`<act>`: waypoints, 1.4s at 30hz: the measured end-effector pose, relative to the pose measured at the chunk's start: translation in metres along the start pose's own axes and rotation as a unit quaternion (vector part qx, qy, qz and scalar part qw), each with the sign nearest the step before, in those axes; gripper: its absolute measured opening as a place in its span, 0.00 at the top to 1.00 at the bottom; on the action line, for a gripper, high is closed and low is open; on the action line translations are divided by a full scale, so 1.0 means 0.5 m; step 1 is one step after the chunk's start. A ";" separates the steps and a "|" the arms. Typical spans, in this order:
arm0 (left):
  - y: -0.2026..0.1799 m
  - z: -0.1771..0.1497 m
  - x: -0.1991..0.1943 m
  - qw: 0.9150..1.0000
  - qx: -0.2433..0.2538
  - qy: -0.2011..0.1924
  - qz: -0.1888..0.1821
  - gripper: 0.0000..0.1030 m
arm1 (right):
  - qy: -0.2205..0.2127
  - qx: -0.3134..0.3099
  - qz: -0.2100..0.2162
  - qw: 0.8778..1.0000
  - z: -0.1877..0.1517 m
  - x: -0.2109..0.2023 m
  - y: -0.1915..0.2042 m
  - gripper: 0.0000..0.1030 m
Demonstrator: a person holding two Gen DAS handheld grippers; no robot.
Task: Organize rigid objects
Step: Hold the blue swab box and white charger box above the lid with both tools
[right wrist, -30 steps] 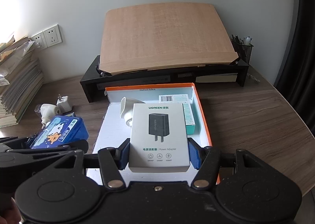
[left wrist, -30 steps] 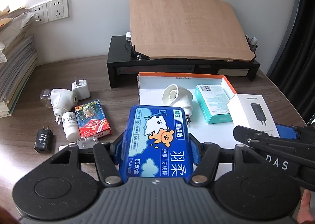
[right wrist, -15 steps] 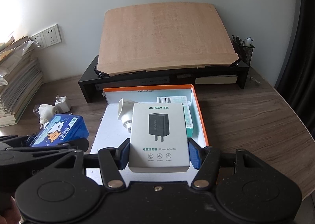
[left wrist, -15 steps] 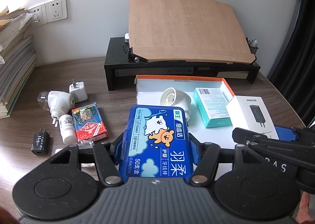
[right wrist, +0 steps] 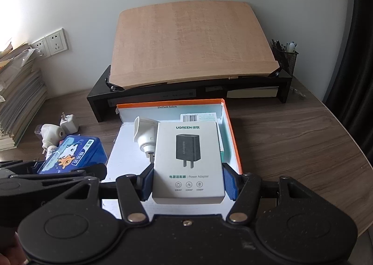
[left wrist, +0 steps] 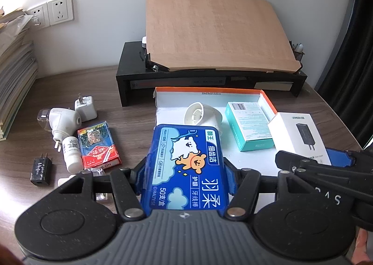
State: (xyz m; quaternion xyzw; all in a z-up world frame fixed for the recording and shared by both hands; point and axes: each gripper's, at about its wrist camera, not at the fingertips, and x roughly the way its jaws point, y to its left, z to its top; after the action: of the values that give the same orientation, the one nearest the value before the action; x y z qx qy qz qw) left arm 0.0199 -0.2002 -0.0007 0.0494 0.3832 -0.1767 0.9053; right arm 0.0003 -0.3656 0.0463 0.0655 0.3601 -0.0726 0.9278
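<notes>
- Holding two boxes at once, I risk a clash: my left claw [left wrist: 186, 185] is clamped on the blue floss-pick box [left wrist: 186, 167], my right claw [right wrist: 187, 183] on the white charger box [right wrist: 188, 160], and both hang close together over the near end of the orange-rimmed tray [right wrist: 229, 125].
- Setting the charger box down where it hangs could land it on the white plug adapter [right wrist: 143, 135] or the teal carton [left wrist: 250, 128] already in the tray (free floor there is getting scarce).
- Gripping only the lower ends, I judge either box could pivot or slip between the pads if I tilt further.
- Swinging the blue box in from the left could catch the tray's open edge.
- Still loose on the tabletop [left wrist: 121, 111]: the red card pack [left wrist: 99, 146], a white bottle [left wrist: 71, 154], a black charger [left wrist: 40, 170], and two white plugs.
- Readable: "UGREEN" and "Power Adapter" on the white box; "MALTESE" plus Chinese lettering and a cartoon bear on the blue one; "33x23x12.5x5cm" on the tray wall.
</notes>
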 end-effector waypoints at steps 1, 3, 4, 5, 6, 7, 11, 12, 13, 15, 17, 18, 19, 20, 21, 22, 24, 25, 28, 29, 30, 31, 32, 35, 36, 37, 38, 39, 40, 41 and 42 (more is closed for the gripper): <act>0.000 0.000 0.001 1.000 0.000 0.000 0.000 0.39 | 0.001 0.000 0.000 1.000 0.000 0.001 0.000 0.31; 0.001 0.000 0.003 1.000 0.000 0.001 -0.001 0.39 | 0.001 0.000 -0.001 1.000 0.000 0.001 0.002 0.31; 0.002 0.000 0.003 1.000 -0.001 0.001 -0.001 0.39 | 0.001 0.000 0.000 1.000 0.000 0.001 0.002 0.31; 0.002 0.000 0.004 1.000 -0.001 0.002 -0.001 0.39 | 0.001 0.000 -0.001 1.000 0.000 0.001 0.002 0.31; 0.002 0.001 0.004 1.000 -0.001 0.002 -0.002 0.39 | 0.001 -0.001 -0.002 1.000 0.000 0.001 0.003 0.31; 0.003 0.001 0.005 1.000 -0.002 0.002 -0.003 0.39 | 0.001 0.000 -0.002 1.000 0.001 0.002 0.003 0.31; 0.002 0.000 0.007 1.000 -0.001 0.004 -0.005 0.39 | 0.003 0.000 -0.004 1.000 -0.001 0.002 0.001 0.31; 0.002 -0.001 0.008 1.000 -0.001 0.004 -0.005 0.39 | 0.004 0.001 -0.005 1.000 -0.003 0.002 0.000 0.31; 0.002 -0.002 0.009 1.000 -0.002 0.006 -0.005 0.39 | 0.005 0.001 -0.005 1.000 -0.004 0.002 0.000 0.31; 0.003 -0.004 0.010 1.000 -0.004 0.008 -0.006 0.39 | 0.006 0.001 -0.007 1.000 -0.006 0.002 -0.001 0.31; 0.003 -0.006 0.010 1.000 -0.005 0.010 -0.007 0.39 | 0.007 0.002 -0.008 1.000 -0.008 0.001 -0.002 0.31; 0.002 -0.006 0.009 1.000 -0.006 0.010 -0.008 0.39 | 0.007 0.002 -0.008 1.000 -0.008 0.000 -0.003 0.31; 0.002 -0.007 0.009 1.000 -0.005 0.010 -0.008 0.39 | 0.008 0.002 -0.009 1.000 -0.010 0.000 -0.003 0.31; 0.002 -0.007 0.008 1.000 -0.005 0.010 -0.008 0.39 | 0.008 0.002 -0.010 1.000 -0.011 -0.001 -0.003 0.31; 0.001 -0.008 0.008 1.000 -0.005 0.010 -0.008 0.39 | 0.009 0.002 -0.010 1.000 -0.012 -0.001 -0.003 0.31; 0.001 -0.008 0.008 1.000 -0.006 0.010 -0.008 0.39 | 0.009 0.003 -0.010 1.000 -0.013 -0.002 -0.003 0.31; 0.002 -0.009 0.008 1.000 -0.007 0.011 -0.008 0.39 | 0.009 0.002 -0.010 1.000 -0.014 -0.003 -0.004 0.31; 0.002 -0.009 0.008 1.000 -0.008 0.011 -0.009 0.39 | 0.009 0.002 -0.010 1.000 -0.014 -0.003 -0.004 0.31; 0.002 -0.010 0.005 1.000 -0.009 0.010 -0.008 0.39 | 0.009 0.002 -0.010 1.000 -0.015 -0.003 -0.003 0.31; 0.002 -0.010 0.004 1.000 -0.009 0.010 -0.009 0.39 | 0.009 0.002 -0.010 1.000 -0.016 -0.004 -0.003 0.31; 0.002 -0.010 0.003 1.000 -0.009 0.009 -0.009 0.39 | 0.009 0.002 -0.010 1.000 -0.016 -0.004 -0.003 0.31; 0.002 -0.010 0.002 1.000 -0.009 0.008 -0.008 0.39 | 0.009 0.002 -0.009 1.000 -0.016 -0.004 -0.003 0.31; 0.003 -0.012 0.002 1.000 -0.009 0.008 -0.008 0.39 | 0.009 0.002 -0.009 1.000 -0.017 -0.005 -0.003 0.31; 0.004 -0.013 0.001 1.000 -0.010 0.008 -0.007 0.39 | 0.008 0.002 -0.009 1.000 -0.018 -0.006 -0.002 0.31; 0.004 -0.013 0.001 1.000 -0.010 0.008 -0.007 0.39 | 0.008 0.001 -0.009 1.000 -0.019 -0.007 0.000 0.31; 0.003 -0.013 0.000 1.000 -0.010 0.008 -0.007 0.39 | 0.008 0.001 -0.009 1.000 -0.019 -0.007 0.000 0.31; 0.003 -0.012 0.000 1.000 -0.009 0.007 -0.007 0.39 | 0.007 0.001 -0.009 1.000 -0.020 -0.008 0.001 0.31; 0.003 -0.013 -0.001 1.000 -0.009 0.007 -0.006 0.39 | 0.007 0.001 -0.009 1.000 -0.020 -0.009 0.001 0.31; 0.003 -0.013 -0.001 1.000 -0.009 0.006 -0.006 0.39 | 0.007 0.001 -0.008 1.000 -0.020 -0.010 0.001 0.31; 0.003 -0.013 -0.001 1.000 -0.009 0.006 -0.006 0.39 | 0.007 0.001 -0.008 1.000 -0.020 -0.010 0.001 0.31; 0.003 -0.013 0.000 1.000 -0.010 0.007 -0.006 0.39 | 0.007 0.001 -0.008 1.000 -0.020 -0.010 0.001 0.31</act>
State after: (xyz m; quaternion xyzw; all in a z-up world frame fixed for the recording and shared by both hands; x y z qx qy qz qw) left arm 0.0159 -0.1972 -0.0052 0.0395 0.3911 -0.1785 0.9020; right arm -0.0097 -0.3630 0.0424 0.0641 0.3669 -0.0805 0.9246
